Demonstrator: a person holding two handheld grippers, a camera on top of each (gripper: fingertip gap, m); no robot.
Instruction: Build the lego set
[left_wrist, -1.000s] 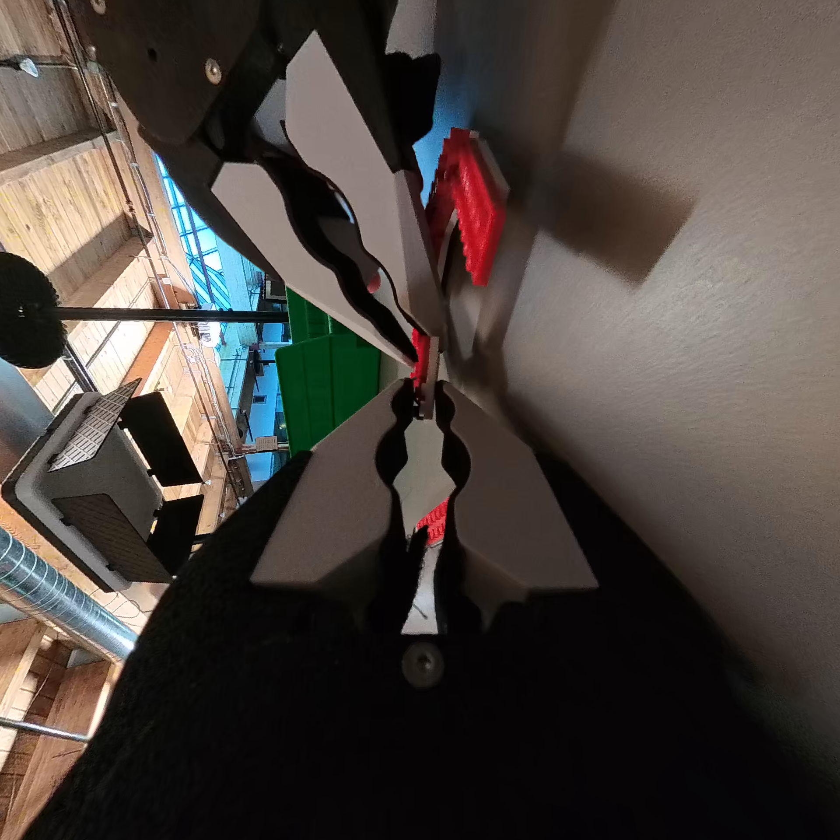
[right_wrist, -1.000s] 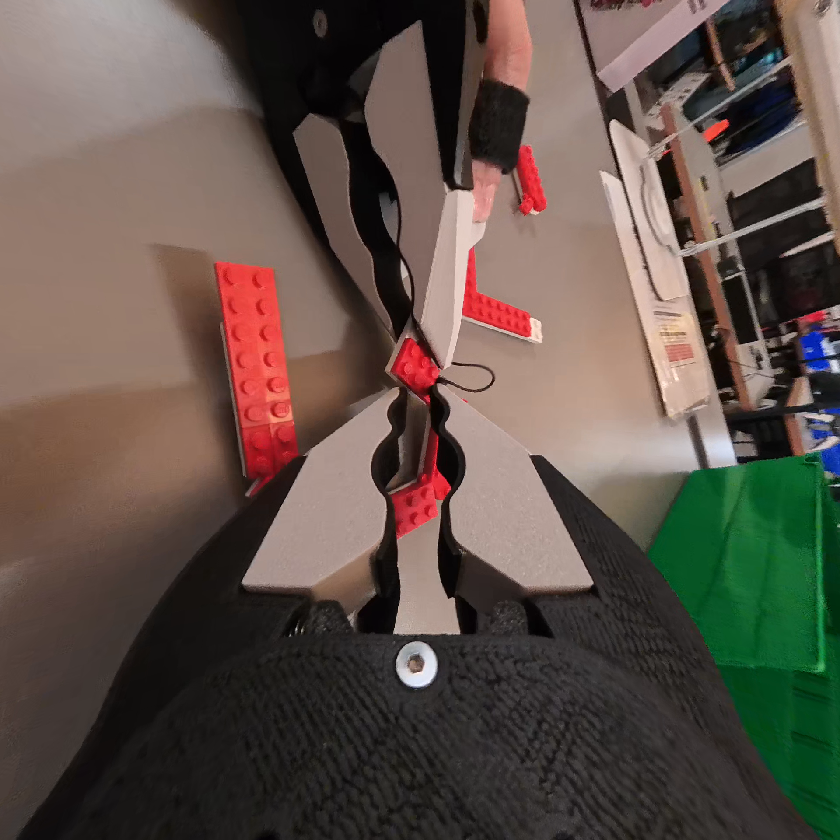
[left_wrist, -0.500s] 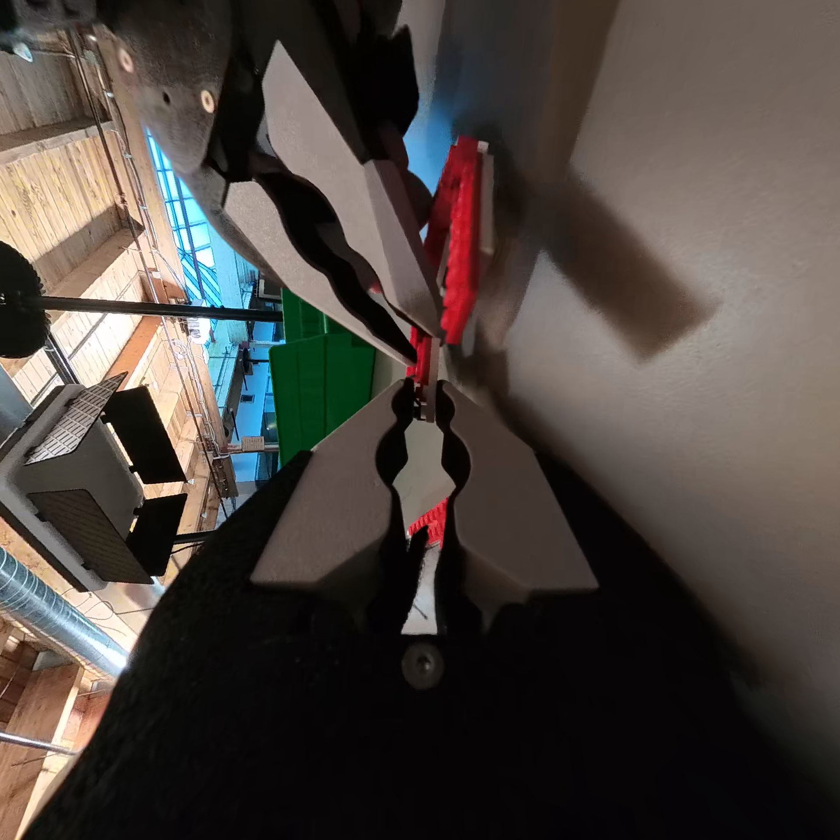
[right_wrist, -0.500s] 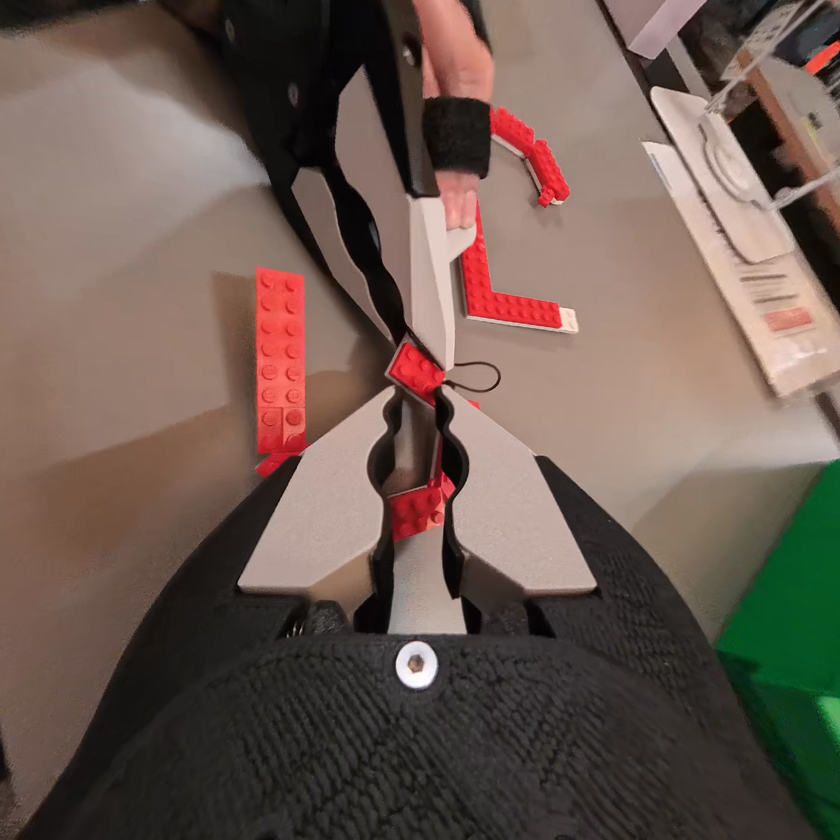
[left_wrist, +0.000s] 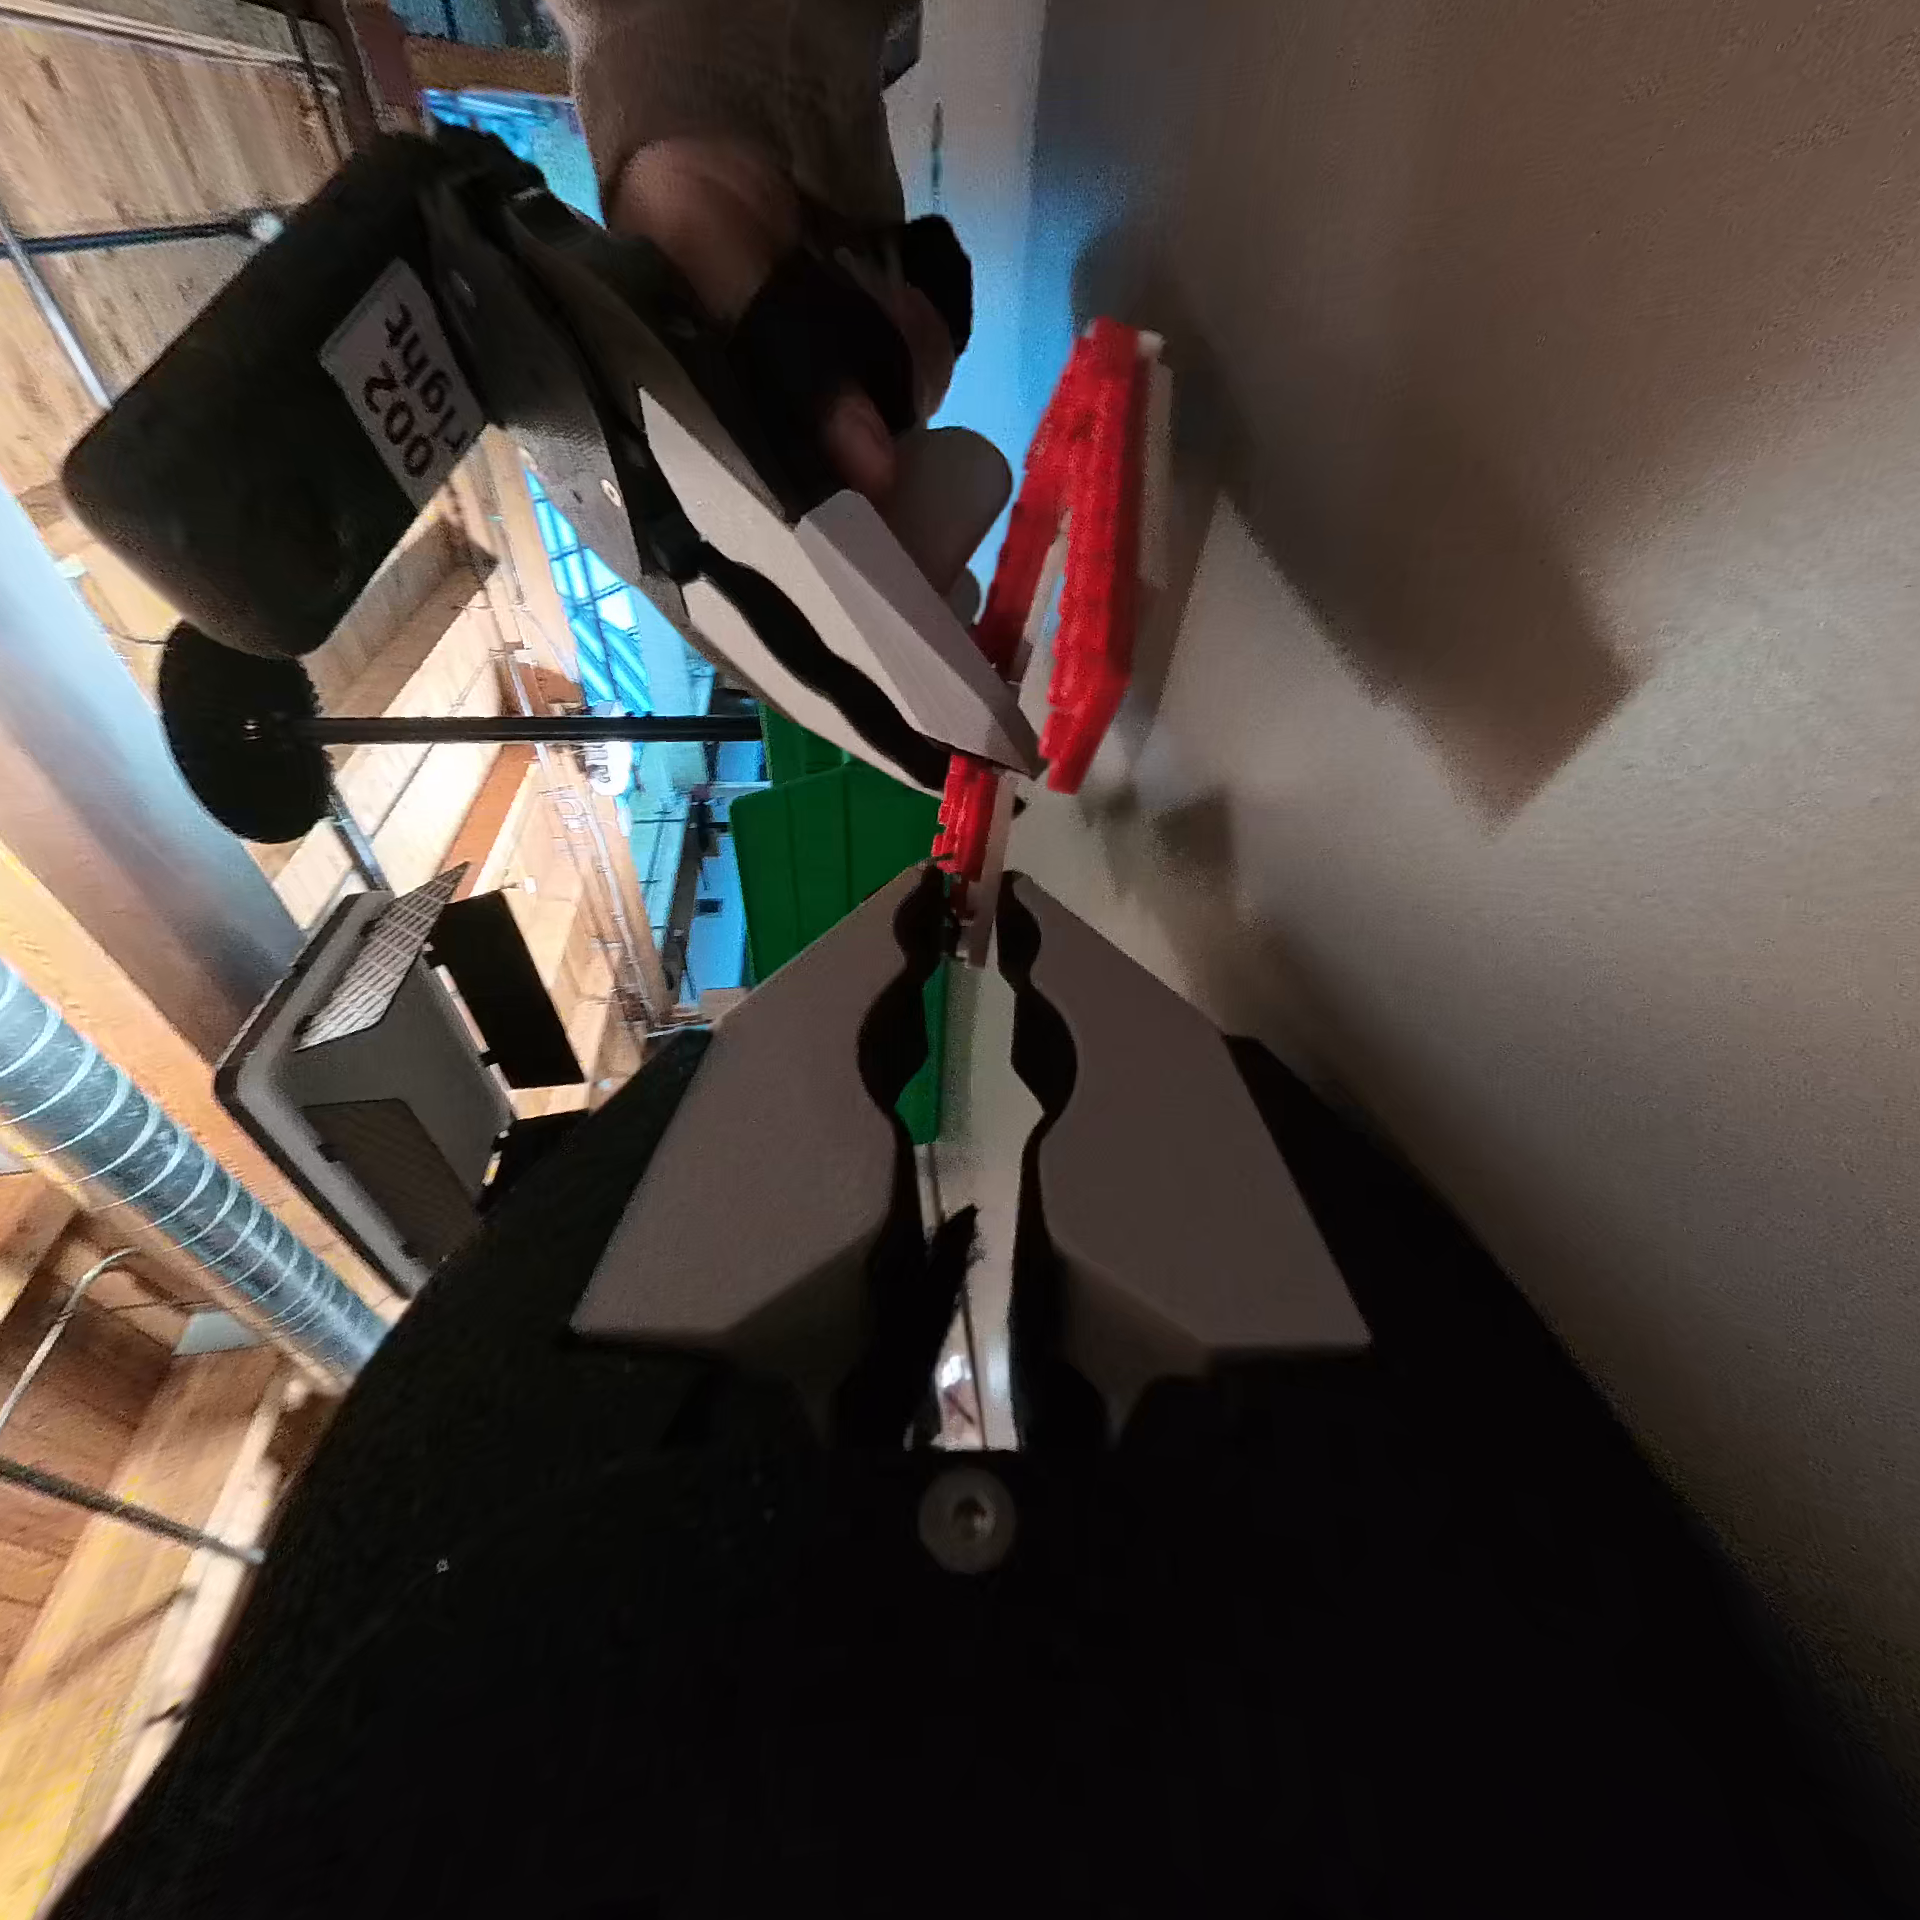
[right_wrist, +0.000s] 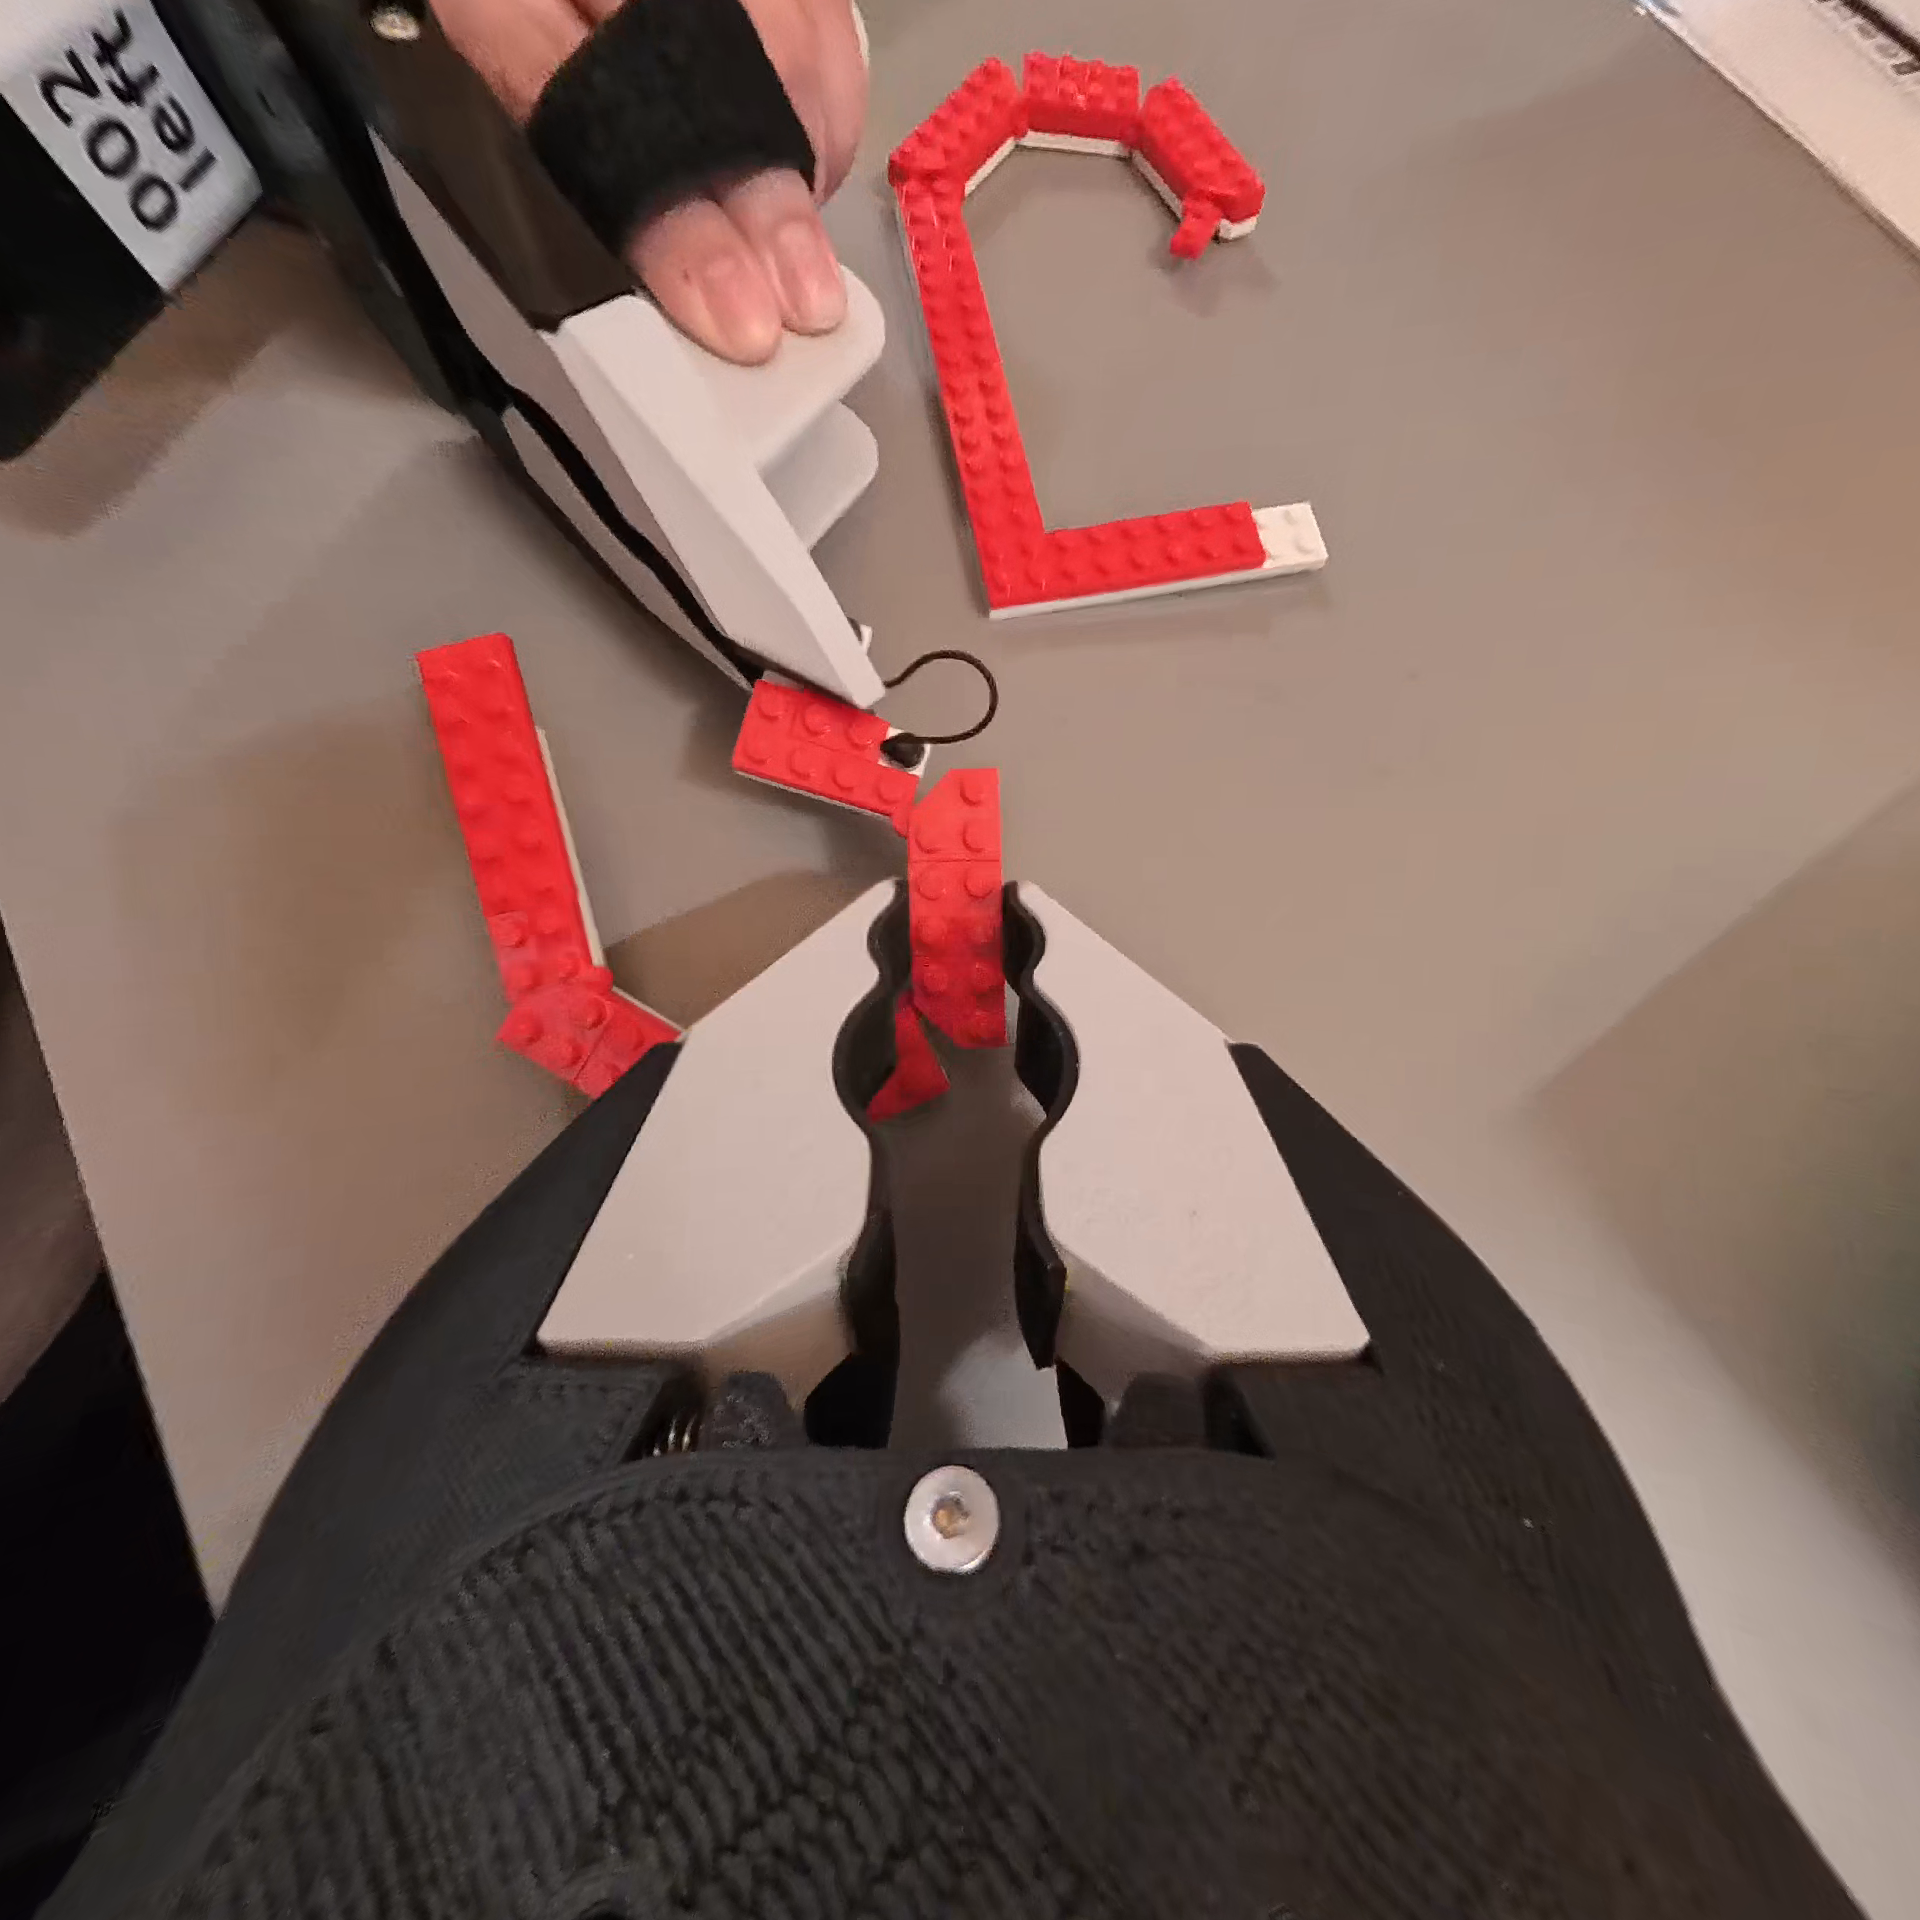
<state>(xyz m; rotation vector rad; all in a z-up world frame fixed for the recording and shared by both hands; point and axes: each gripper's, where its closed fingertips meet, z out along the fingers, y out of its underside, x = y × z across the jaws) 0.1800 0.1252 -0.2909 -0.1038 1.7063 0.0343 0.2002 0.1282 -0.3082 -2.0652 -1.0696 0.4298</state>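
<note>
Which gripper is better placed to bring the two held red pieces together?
Right, probably: the red strip in the right gripper juts past its fingers, its end nearly at the small red piece the left gripper holds.

Two alike: right gripper (right_wrist: 951, 904) and left gripper (left_wrist: 971, 899) with pale grey wedge fingers, wavy black inner pads, black ribbed housing, one silver screw at centre; white labels on black bodies; black fabric finger loops on the hand (right_wrist: 717, 156).
</note>
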